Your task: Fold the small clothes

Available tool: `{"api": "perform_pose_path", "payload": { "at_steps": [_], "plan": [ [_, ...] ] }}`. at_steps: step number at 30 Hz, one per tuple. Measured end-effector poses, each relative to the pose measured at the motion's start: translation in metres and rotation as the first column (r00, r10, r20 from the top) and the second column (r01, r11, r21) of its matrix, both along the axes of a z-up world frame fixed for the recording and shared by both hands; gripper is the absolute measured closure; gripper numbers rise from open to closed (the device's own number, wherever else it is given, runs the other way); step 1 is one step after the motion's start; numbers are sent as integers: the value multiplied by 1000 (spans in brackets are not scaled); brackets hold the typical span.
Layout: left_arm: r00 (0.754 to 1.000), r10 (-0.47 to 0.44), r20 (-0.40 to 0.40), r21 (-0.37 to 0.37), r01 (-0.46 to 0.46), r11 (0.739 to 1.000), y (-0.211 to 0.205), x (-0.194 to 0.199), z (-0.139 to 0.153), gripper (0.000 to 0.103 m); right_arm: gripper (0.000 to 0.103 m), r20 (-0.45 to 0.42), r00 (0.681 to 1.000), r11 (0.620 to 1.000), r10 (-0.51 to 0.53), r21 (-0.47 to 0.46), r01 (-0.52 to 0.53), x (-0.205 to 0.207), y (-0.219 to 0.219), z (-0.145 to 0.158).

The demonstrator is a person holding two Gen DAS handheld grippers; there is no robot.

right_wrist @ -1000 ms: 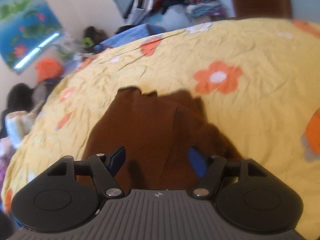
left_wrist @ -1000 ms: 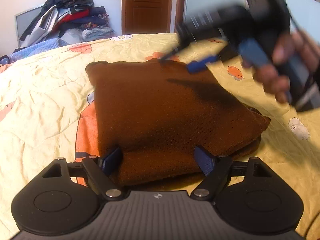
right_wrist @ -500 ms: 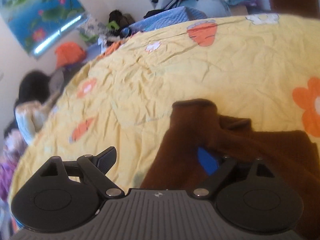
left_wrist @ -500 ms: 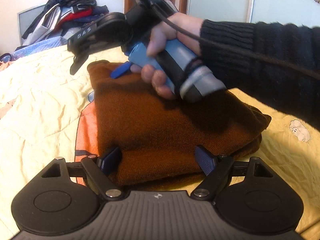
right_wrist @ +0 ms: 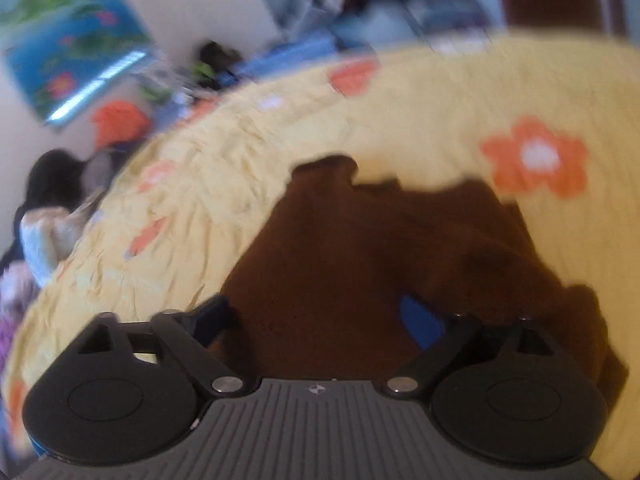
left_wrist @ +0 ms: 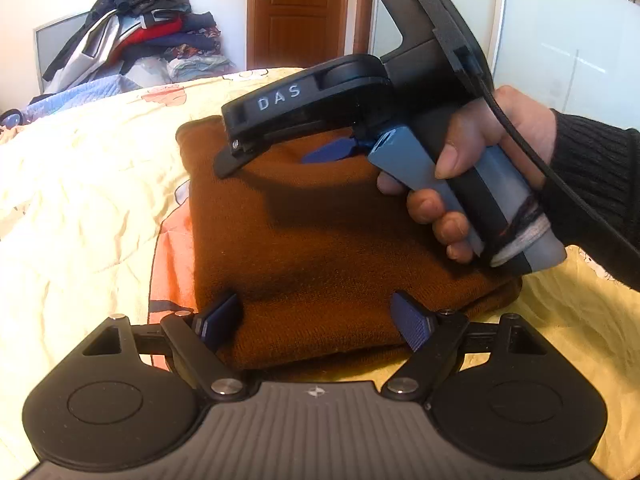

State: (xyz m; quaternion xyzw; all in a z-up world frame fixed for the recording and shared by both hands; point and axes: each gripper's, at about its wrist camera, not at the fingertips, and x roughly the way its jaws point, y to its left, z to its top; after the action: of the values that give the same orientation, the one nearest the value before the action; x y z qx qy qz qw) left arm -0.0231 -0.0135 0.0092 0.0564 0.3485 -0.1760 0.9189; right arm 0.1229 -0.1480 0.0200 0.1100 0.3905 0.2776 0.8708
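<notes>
A brown folded garment (left_wrist: 320, 240) lies flat on the yellow flowered bedspread (left_wrist: 80, 200). My left gripper (left_wrist: 316, 322) sits low at the garment's near edge. It is open, its blue fingers (left_wrist: 412, 326) astride that edge without squeezing it. A hand in a black sleeve (left_wrist: 592, 168) holds my right gripper (left_wrist: 280, 158) over the far half of the garment. Its jaws are opening and point toward the far left corner. In the blurred right wrist view the right gripper (right_wrist: 316, 318) hovers over the garment (right_wrist: 360, 248), the cloth showing between the fingers, unpinched.
A heap of clothes (left_wrist: 136, 40) is piled at the back left behind the bed, beside a wooden door (left_wrist: 296, 12). A pale wardrobe panel (left_wrist: 560, 40) stands at the right. A flower painting (right_wrist: 72, 52) hangs over clutter beside the bed's far side.
The right gripper swung from the right across the garment to its far left corner, then drew back over its middle and sank lower, its jaws spreading wider. The left gripper stayed put.
</notes>
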Motion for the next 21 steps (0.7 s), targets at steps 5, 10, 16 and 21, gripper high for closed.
{"api": "perform_pose_path", "payload": {
  "at_steps": [5, 10, 16, 21],
  "plan": [
    [996, 88, -15, -119, -89, 989, 33, -11, 21, 19, 10, 15, 999, 997, -40, -62, 41, -27, 3, 31],
    [964, 153, -215, -357, -224, 907, 98, 6, 21, 19, 3, 50, 993, 991, -103, 92, 98, -81, -70, 58],
    [923, 112, -368, -467, -288, 836, 112, 55, 9, 20, 11, -141, 954, 958, -264, 72, 276, -91, -140, 12],
    [911, 87, -404, -434, -274, 858, 89, 91, 6, 34, 18, -205, 951, 950, -230, 164, 266, -82, -136, -6]
  ]
}}
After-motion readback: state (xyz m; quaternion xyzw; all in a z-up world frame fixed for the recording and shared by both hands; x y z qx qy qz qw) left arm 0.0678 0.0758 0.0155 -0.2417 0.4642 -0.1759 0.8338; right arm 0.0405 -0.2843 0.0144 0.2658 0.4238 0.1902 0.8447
